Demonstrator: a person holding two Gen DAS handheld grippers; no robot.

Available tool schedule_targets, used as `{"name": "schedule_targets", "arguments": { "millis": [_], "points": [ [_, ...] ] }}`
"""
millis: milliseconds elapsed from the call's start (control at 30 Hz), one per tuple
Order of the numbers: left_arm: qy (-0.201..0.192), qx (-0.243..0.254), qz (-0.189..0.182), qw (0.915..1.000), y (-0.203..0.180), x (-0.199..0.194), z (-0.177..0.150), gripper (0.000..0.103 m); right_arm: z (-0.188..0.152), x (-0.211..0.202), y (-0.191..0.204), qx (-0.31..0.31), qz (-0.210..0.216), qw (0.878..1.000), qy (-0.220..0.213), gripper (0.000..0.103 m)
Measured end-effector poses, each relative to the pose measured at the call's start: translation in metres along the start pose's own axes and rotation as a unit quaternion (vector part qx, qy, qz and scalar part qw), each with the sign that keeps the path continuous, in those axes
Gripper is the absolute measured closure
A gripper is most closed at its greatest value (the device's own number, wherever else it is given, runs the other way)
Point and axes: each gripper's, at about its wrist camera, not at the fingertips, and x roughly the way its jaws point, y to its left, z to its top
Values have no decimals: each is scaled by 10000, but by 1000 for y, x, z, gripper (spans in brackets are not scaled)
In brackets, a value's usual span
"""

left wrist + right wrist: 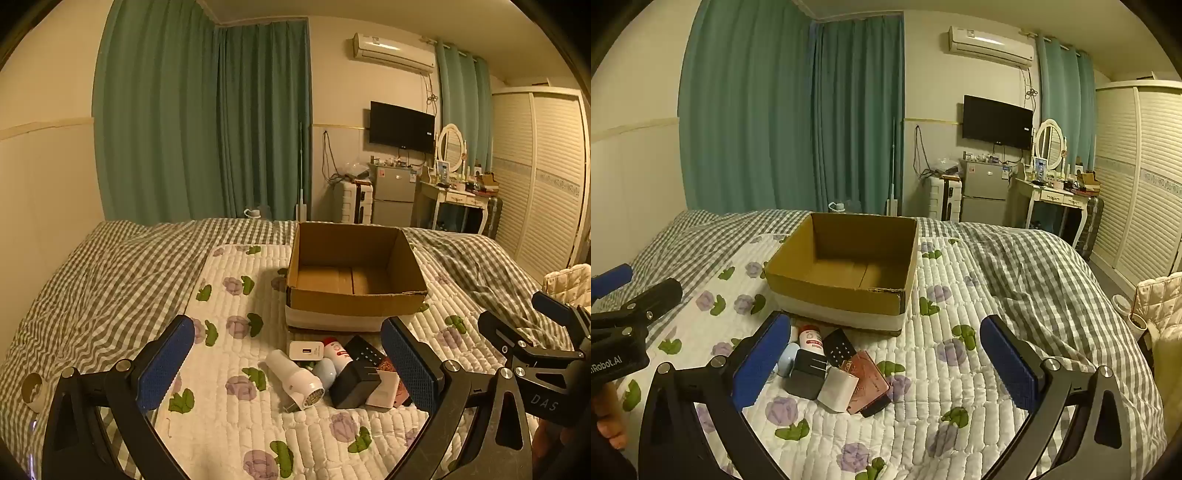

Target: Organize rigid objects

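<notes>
A cardboard box [354, 299] [834, 291] sits open and bare inside on the floral quilt. In front of it lies a heap of small items: a white flashlight [295, 380], a white USB charger [306, 350], a red-capped bottle [335, 350] [810, 338], a pale blue bottle [325, 371], a black keypad remote [364, 352] [839, 347], a black adapter [352, 386] [807, 376], a white block [837, 389] and a brown wallet [870, 386]. My left gripper [288, 358] stands open above the heap. My right gripper [886, 358] is open too, just right of it.
The bed has a grey checked cover [92, 280] around the quilt [960, 406]. A tape roll [33, 391] lies at the left. Beyond the bed stand a small fridge [393, 194], a dressing table [1052, 195], a wardrobe [1137, 177] and green curtains [203, 118].
</notes>
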Motion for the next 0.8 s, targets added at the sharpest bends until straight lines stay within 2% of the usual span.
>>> {"name": "schedule_targets", "arguments": {
  "millis": [300,533,800],
  "points": [
    [-33,56,-70,10000,-2,0,4,0,-1,2,5,-85,-50,10000,4,0],
    [-9,-7,32,10000,11,4,5,0,-1,0,3,-109,5,9999,10,0],
    [-48,37,97,9999,2,1,3,0,-3,4,2,-152,-7,9998,91,0]
  ]
}}
